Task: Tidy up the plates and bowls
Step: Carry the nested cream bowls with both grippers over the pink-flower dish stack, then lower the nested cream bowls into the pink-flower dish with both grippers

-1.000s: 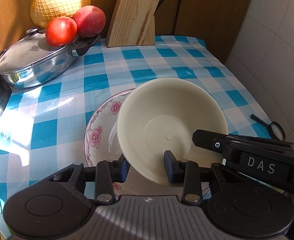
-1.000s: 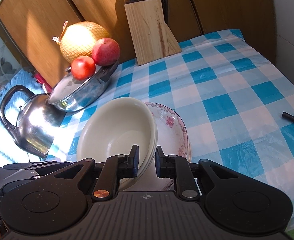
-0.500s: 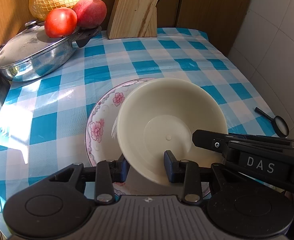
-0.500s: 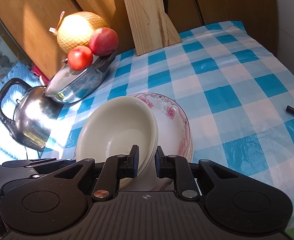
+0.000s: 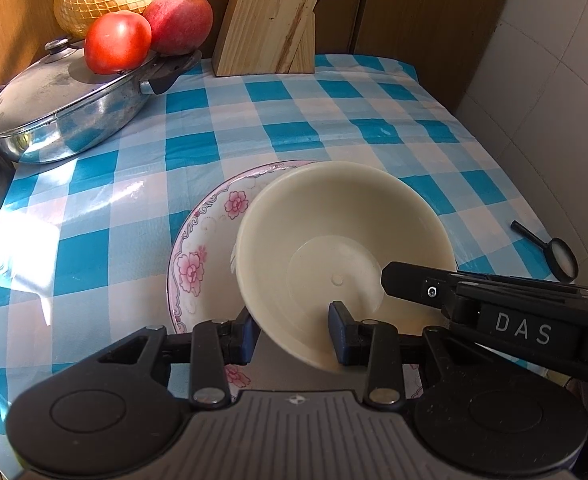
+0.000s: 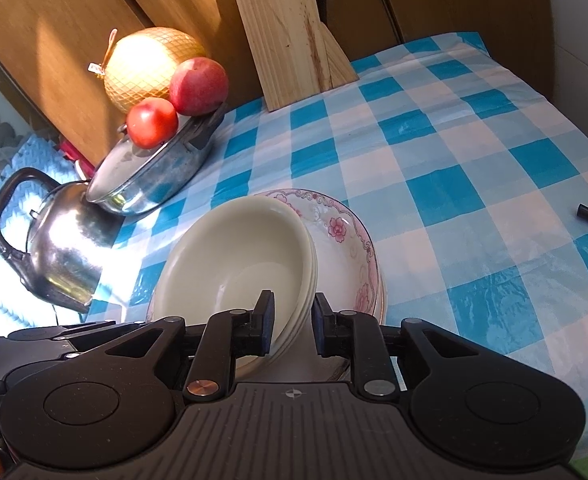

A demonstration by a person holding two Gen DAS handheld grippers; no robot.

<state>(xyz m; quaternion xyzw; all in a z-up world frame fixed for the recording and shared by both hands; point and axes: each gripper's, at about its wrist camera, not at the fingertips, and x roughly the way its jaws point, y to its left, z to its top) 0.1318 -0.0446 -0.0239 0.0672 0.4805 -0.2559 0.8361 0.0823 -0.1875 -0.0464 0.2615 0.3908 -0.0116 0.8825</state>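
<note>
A stack of cream bowls (image 5: 334, 240) hangs tilted over a floral-rimmed plate (image 5: 205, 248) on the blue checked tablecloth. My left gripper (image 5: 292, 334) is shut on the stack's near wall, one finger outside and one inside. From the right, my right gripper (image 6: 292, 320) is shut on the stacked rims of the cream bowls (image 6: 233, 264); its black finger (image 5: 398, 280) shows inside the bowl in the left wrist view. The floral plate (image 6: 342, 240) lies beneath and to the right of the bowls, partly hidden by them.
A lidded steel pan (image 5: 61, 108) carrying a tomato (image 5: 117, 42), an apple and a netted pomelo stands at the back left. Behind is a wooden knife block (image 5: 269, 20). A kettle (image 6: 53, 252) sits left, a magnifying glass (image 5: 562, 260) right, near the tiled wall.
Both grippers have carried the bowls a little forward and lower over the table. More of the floral plate shows beneath the bowls. The hold on the bowls is unchanged.
</note>
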